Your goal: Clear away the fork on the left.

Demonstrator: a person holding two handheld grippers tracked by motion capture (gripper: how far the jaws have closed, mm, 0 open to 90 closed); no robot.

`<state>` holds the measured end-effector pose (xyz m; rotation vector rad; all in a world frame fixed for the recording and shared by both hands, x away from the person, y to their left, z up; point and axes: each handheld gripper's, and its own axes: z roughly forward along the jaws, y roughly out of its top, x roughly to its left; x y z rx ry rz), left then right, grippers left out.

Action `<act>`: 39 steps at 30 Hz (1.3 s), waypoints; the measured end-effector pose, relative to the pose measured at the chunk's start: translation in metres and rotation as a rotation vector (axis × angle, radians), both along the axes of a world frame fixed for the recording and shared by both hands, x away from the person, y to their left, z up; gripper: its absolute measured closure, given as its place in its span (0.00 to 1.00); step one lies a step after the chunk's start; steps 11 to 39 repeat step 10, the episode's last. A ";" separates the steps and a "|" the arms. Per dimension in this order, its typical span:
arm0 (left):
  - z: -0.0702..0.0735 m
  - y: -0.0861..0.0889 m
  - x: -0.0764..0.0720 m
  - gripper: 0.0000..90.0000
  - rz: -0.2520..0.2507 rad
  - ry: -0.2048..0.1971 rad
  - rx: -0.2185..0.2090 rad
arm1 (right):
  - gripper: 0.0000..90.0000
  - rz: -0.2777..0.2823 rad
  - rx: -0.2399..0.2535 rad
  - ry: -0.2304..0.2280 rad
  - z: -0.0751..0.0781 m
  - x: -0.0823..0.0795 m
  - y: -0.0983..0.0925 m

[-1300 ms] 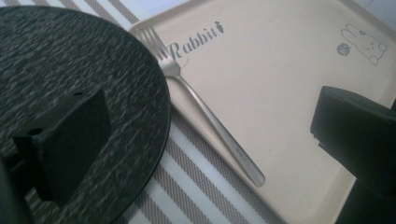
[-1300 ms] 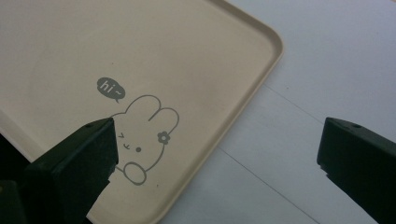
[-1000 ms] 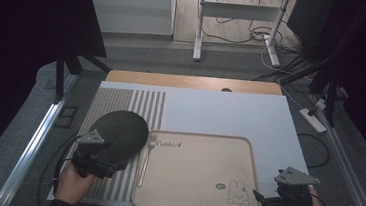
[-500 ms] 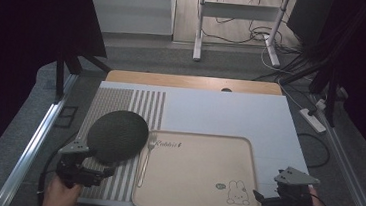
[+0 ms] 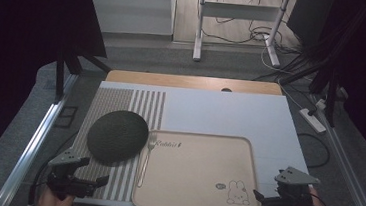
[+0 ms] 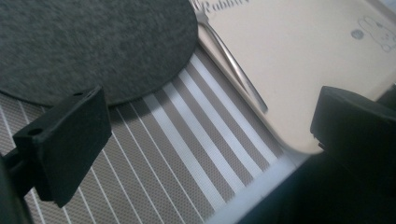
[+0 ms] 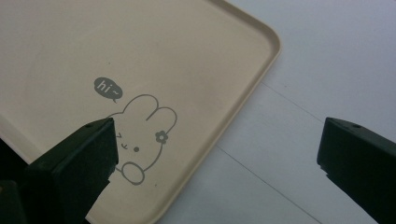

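Left tool [image 5: 94, 185] low, jaws wide apart, right tool [image 5: 259, 199] low, jaws wide apart

Your high view looks forward and down from above your side of the white tabletop [image 5: 220, 111], far enough back to take in the floor beyond. Your left gripper view sits low and close over the striped grey placemat [image 6: 154, 154], facing the round dark felt mat [image 6: 84, 42] and the slim metal fork [image 6: 233, 65]. Your right gripper view hovers close above the beige square tray [image 7: 154, 56], at its rabbit-print corner. Both gripper views share that tray with the high view.
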<state>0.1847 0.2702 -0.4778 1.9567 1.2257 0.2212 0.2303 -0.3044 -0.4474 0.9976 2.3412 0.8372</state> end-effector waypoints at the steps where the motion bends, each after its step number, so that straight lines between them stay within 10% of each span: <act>1: 0.001 0.000 -0.002 0.00 0.006 -0.010 0.000 | 0.00 -0.001 0.000 0.000 0.000 0.000 0.000; 39: 0.001 0.002 -0.007 0.00 0.026 -0.006 -0.021 | 0.00 0.001 -0.005 -0.001 0.000 0.000 0.000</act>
